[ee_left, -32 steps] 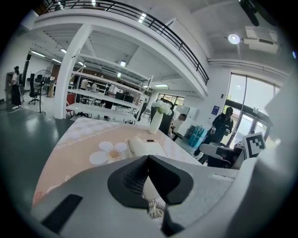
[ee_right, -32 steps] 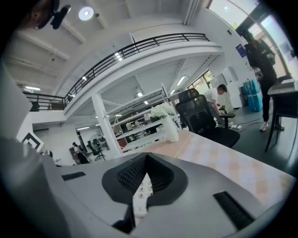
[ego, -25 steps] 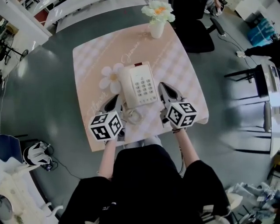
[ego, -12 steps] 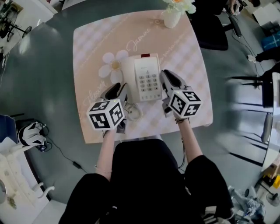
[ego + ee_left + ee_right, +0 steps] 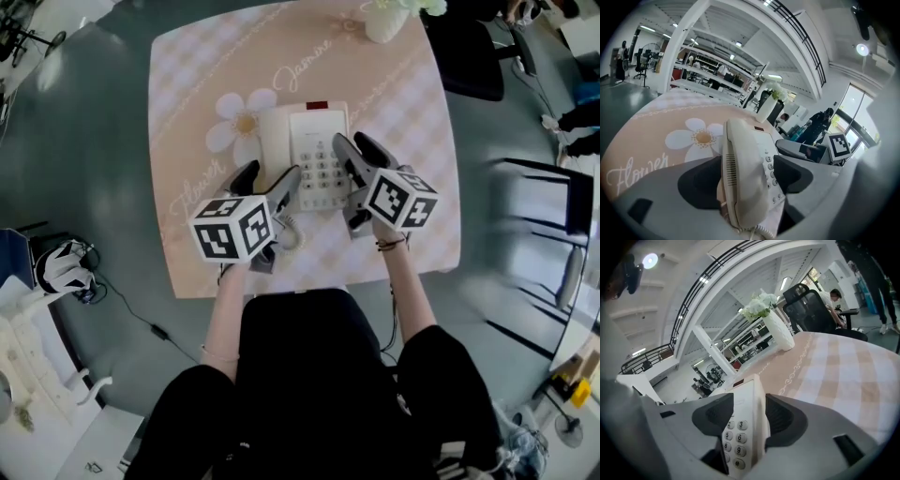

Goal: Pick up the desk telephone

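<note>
The desk telephone (image 5: 307, 131) lies flat just above the middle of the head view, on a tabletop (image 5: 417, 225) covered by a pink checked cloth. Its handset (image 5: 272, 150) rests in the cradle along the picture-left side and the keypad (image 5: 323, 171) runs down the right. A printed white flower (image 5: 239, 122) sits just left of the telephone. A white vase (image 5: 386, 21) of flowers stands at the top edge, well apart from it. The coiled cord (image 5: 289, 234) curls below the telephone's near edge.

The left tool (image 5: 270, 178) reaches in from the lower left. Its 2 jaws are opening, and in the left gripper view (image 5: 745, 174) they straddle the handset (image 5: 740, 187), with a dark pad on each side. I cannot tell whether either pad touches it.

The right tool (image 5: 352, 145) comes in from the lower right. Its 2 jaws are also opening and stand wide. In the right gripper view (image 5: 749, 417), the telephone's right edge and part of the keypad (image 5: 733, 438) stand between them, 1 pad over the keys and 1 outside the edge.
</note>
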The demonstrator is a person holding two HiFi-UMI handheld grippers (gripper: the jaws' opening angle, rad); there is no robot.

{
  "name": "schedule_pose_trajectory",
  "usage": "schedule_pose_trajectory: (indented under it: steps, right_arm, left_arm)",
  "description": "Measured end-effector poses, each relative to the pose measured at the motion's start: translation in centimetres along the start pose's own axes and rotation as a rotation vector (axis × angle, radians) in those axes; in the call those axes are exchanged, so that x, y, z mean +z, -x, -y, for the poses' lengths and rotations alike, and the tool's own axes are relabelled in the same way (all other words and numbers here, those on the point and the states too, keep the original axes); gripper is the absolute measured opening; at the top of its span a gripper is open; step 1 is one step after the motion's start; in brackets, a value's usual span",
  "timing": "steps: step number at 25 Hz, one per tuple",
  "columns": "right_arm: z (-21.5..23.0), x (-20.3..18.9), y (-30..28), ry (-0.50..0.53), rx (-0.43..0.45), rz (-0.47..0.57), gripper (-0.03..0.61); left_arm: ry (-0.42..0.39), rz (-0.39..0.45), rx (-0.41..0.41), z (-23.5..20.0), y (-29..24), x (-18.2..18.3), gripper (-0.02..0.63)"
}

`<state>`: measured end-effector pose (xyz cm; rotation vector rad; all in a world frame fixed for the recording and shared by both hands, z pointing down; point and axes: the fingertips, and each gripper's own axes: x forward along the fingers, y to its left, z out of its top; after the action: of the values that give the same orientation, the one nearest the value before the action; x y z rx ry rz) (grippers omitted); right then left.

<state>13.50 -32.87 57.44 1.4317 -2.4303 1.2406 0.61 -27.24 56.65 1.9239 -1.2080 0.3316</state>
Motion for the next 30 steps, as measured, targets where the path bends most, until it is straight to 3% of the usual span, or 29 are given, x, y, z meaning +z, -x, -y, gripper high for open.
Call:
schedule_pose_trajectory:
  steps: [6, 20, 30]
  right_arm:
    - [0.1, -0.9, -1.2, -0.081, 0.019, -0.068, 0.199]
    - [0.3, -1.2, -2.0, -0.102, 0.025, -0.126, 0.201]
    - [0.4, -1.3, -2.0, -0.116, 0.026, -0.132, 0.205]
  left_arm:
    - [0.074, -0.052, -0.018, -0.6, -1.4, -1.0, 0.345]
    - [0.224, -0.143, -0.069, -0.9, -2.8, -2.4, 0.345]
    - [0.212, -0.192, -0.084, -0.8, -3.0, -2.5, 0.344]
